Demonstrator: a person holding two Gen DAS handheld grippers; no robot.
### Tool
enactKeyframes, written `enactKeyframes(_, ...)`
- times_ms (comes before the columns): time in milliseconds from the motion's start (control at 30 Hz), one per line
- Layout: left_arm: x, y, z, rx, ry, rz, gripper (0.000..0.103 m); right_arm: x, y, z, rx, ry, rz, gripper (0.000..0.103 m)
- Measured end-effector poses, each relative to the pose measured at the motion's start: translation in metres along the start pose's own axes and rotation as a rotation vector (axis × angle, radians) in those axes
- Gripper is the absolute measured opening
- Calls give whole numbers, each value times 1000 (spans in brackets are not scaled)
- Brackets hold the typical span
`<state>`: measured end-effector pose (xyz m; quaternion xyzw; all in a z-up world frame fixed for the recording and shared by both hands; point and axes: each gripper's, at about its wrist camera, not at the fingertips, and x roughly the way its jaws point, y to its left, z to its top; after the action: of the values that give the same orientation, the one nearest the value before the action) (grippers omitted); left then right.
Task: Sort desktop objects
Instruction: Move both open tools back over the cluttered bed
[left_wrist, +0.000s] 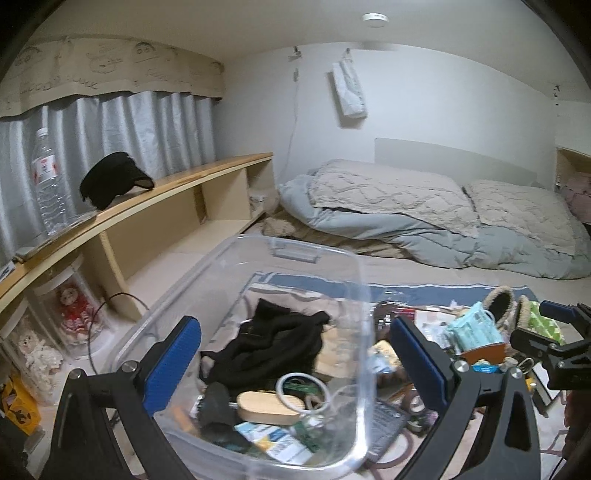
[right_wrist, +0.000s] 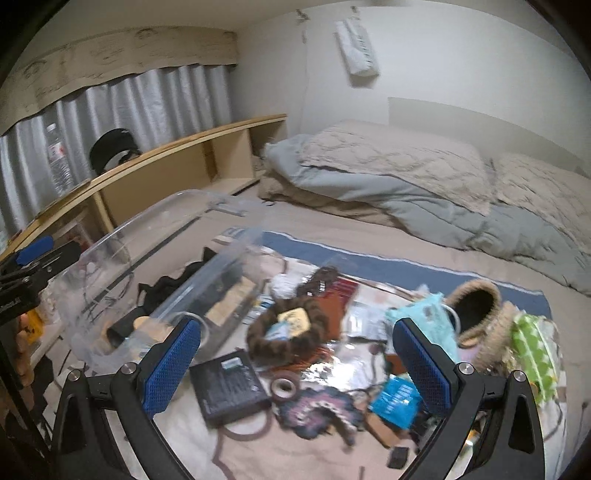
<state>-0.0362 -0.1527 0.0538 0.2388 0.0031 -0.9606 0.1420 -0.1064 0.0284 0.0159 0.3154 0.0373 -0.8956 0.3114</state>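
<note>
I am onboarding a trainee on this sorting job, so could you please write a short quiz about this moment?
1. True or false: the clear plastic storage bin is empty.
2. Which lies outside the bin? A) crumpled black cloth B) flat black rectangular case C) rounded pale wooden block
3. Fill in: the left gripper and right gripper both hold ____.

Key: 1 false, the cloth and small items lie inside. 2 B, it lies on the beige blanket. 3 nothing, both stand open.

I see a rumpled grey-beige quilt (left_wrist: 424, 214), a clear plastic water bottle (left_wrist: 48, 181) (upright) on the long wooden shelf (left_wrist: 177, 181).
</note>
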Motion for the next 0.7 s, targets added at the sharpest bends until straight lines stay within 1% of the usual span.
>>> enactKeyframes(300, 1, -50, -2, 53, 3, -73, 103, -14, -47, -14, 46, 12, -93, 103)
enactKeyframes(433, 4, -70, -5, 81, 7, -100, 103, -16, -63, -21, 42, 22, -147, 103)
enactKeyframes(533, 7, -82, -7, 92, 18, -120, 103, -15, -75, -25, 56, 26, -171, 103)
enactKeyframes(700, 12, -101, -12, 94, 20, -163, 103, -17, -93, -30, 86, 6, -209, 103)
